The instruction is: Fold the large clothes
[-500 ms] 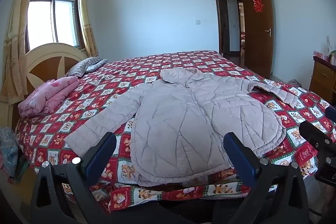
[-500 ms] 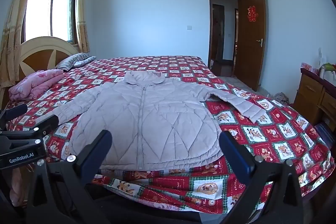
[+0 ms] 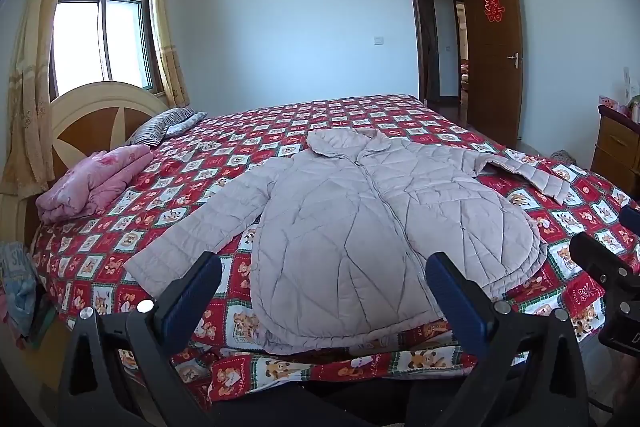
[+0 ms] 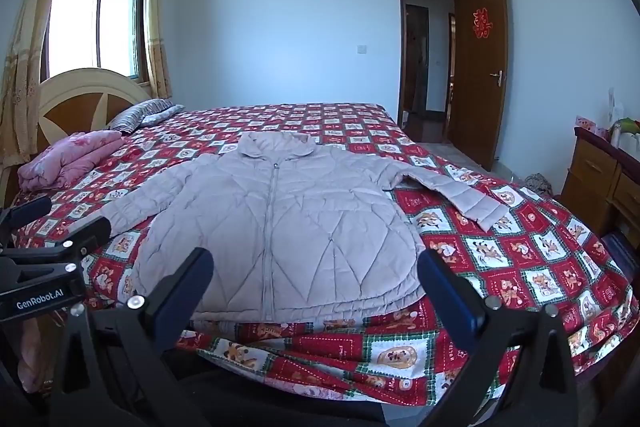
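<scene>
A pale pinkish-grey quilted jacket (image 3: 360, 227) (image 4: 276, 223) lies flat and zipped on the bed, collar away from me, both sleeves spread to the sides. My left gripper (image 3: 324, 267) hovers open off the near bed edge, short of the jacket's hem, nothing between its blue fingers (image 3: 192, 291). The right gripper (image 4: 312, 263) is likewise open and empty in front of the hem. Each gripper shows at the edge of the other's view: the right one (image 3: 600, 263) and the left one (image 4: 52, 223).
The bed carries a red patterned quilt (image 3: 120, 239) (image 4: 520, 259). A folded pink blanket (image 3: 92, 183) and a striped pillow (image 3: 160, 125) lie by the headboard (image 3: 92, 111). A wooden dresser (image 4: 600, 179) stands at the right, an open door (image 4: 480, 67) beyond.
</scene>
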A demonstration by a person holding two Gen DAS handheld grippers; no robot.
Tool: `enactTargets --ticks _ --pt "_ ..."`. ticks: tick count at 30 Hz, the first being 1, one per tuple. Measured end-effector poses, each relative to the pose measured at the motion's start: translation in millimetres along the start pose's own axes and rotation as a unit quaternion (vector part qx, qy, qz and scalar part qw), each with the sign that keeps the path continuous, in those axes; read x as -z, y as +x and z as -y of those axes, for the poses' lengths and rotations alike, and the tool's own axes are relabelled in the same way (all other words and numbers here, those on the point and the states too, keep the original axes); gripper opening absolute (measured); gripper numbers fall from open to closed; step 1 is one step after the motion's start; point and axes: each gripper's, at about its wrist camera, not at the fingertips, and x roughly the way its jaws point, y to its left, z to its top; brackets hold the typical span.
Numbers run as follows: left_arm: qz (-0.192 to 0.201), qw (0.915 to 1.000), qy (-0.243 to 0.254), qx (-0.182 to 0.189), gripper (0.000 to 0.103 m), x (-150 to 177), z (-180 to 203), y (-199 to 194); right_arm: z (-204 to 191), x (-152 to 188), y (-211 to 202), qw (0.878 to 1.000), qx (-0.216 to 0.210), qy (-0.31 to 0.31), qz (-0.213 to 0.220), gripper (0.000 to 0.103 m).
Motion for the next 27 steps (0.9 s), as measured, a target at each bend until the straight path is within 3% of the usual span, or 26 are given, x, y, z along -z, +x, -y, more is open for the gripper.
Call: enactTargets --ticks 27 --pt "0.003 0.9999 -0.007 -0.006 0.102 -0.5 -2.9 3.0 -1.7 6.4 6.5 1.000 -0.004 0.000 -0.008 0.103"
